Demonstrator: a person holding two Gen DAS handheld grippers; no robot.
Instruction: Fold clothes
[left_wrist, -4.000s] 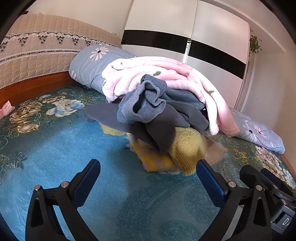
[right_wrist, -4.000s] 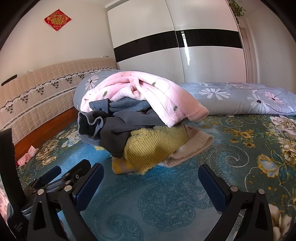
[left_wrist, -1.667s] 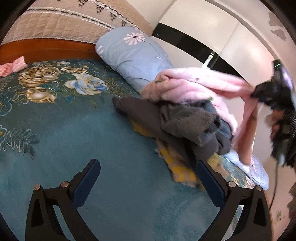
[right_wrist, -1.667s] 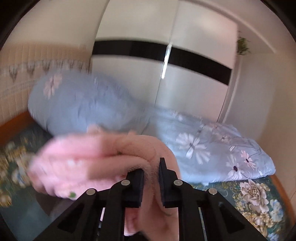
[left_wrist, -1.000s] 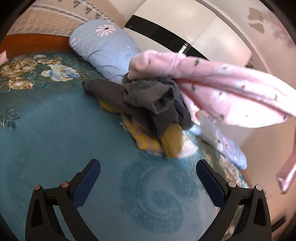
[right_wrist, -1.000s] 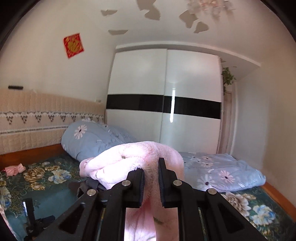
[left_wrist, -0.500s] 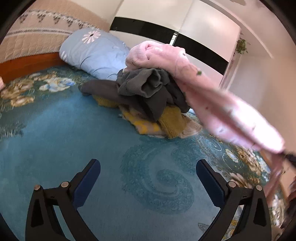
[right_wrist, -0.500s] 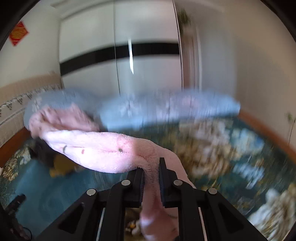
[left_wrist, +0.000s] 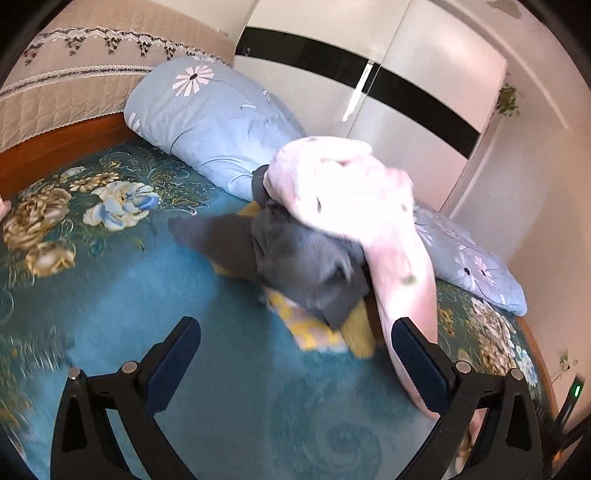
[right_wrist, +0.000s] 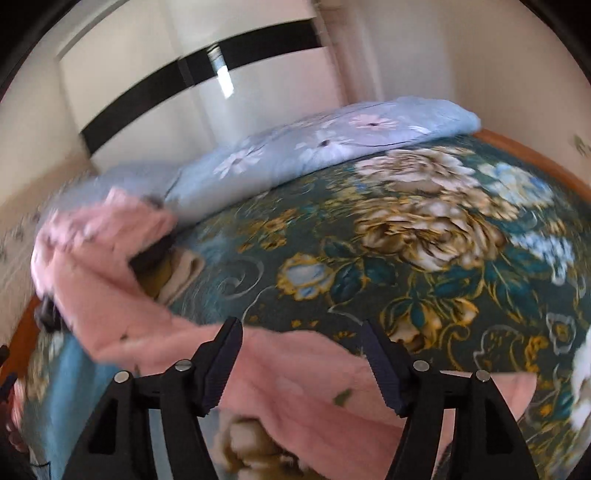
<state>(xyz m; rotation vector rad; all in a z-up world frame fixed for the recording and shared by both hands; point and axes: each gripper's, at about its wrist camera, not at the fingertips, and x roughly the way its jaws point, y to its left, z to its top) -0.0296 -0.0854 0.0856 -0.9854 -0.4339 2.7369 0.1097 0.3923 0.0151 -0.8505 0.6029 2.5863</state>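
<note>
The right claw (right_wrist: 301, 363) is opening, its jaws apart over the pink blanket (right_wrist: 295, 373) lying just beneath them on the bed (right_wrist: 424, 240). The left claw (left_wrist: 295, 365) gapes wide and empty, the clothes pile (left_wrist: 306, 266) ahead of it.

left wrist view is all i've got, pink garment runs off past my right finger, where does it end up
Observer: The pink garment ends flat on the bedspread, between the fingers of the right gripper.
Operator: is it gripped
Observer: No. The jaws are opening and neither pad presses the cloth.
Operator: room to spread it there
Observer: Beyond it, uncovered flowered bedspread reaches as far as a light blue quilt.
</note>
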